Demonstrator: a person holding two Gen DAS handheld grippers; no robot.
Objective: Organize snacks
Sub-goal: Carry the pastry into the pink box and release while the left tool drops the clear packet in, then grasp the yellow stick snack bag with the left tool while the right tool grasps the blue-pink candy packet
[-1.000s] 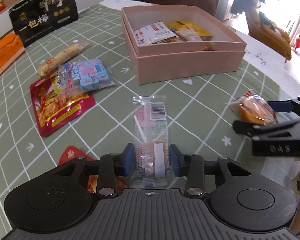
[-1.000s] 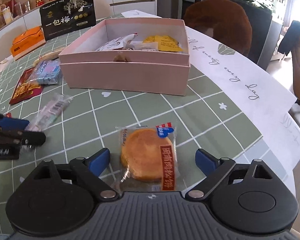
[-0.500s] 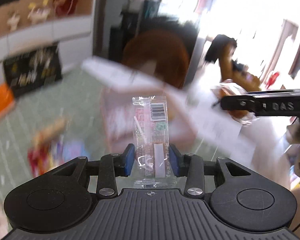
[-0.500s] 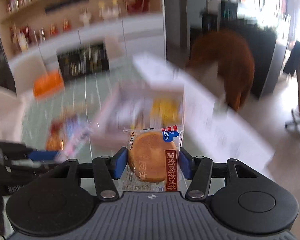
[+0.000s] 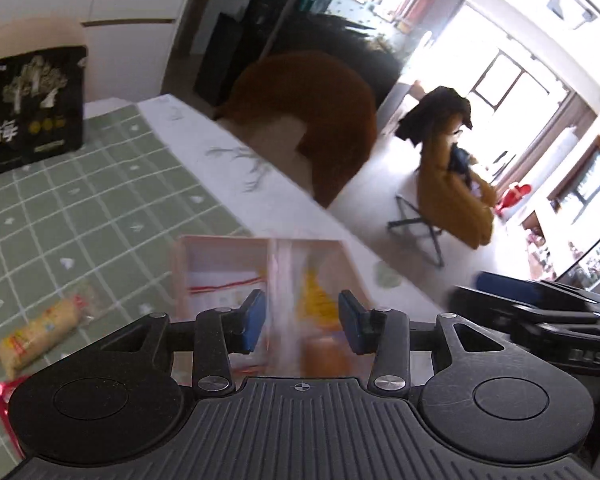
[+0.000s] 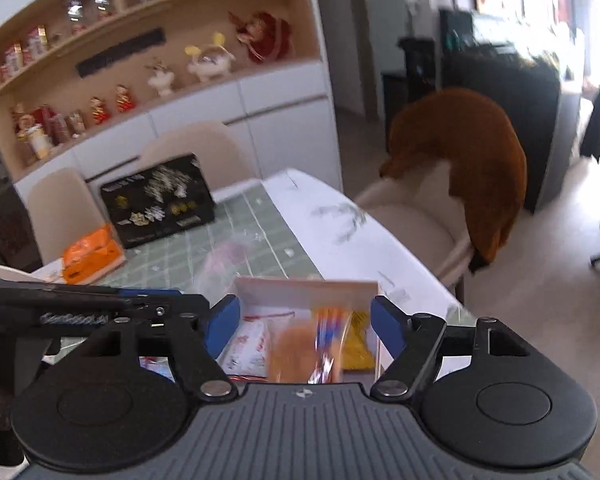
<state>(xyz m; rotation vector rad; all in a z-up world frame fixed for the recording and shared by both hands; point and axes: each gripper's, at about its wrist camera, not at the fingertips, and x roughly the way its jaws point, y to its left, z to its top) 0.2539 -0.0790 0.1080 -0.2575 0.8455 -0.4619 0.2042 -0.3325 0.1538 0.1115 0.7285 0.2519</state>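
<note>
Both grippers hover over the pink box (image 5: 220, 246) (image 6: 300, 286). My left gripper (image 5: 302, 320) is open; the clear pink snack packet (image 5: 284, 304) is a blurred streak between its pads, falling into the box. My right gripper (image 6: 306, 322) is open wide; the round orange cake packet (image 6: 300, 354) is blurred below it, dropping into the box among a white-red packet (image 6: 248, 344) and a yellow packet (image 6: 356, 344). The right gripper shows at the left wrist view's right edge (image 5: 540, 312); the left gripper shows at the right wrist view's left (image 6: 100, 308).
A yellow wrapped snack stick (image 5: 40, 332) lies on the green checked tablecloth (image 5: 80, 208) left of the box. A black gift box (image 5: 28, 116) and an orange pack (image 6: 88, 256) stand at the table's far end. A chair with a brown cover (image 6: 472, 184) is beside the table.
Both grippers moved over the pink box and opened. The pink packet and the orange cake packet left their pads and are falling into the box.
</note>
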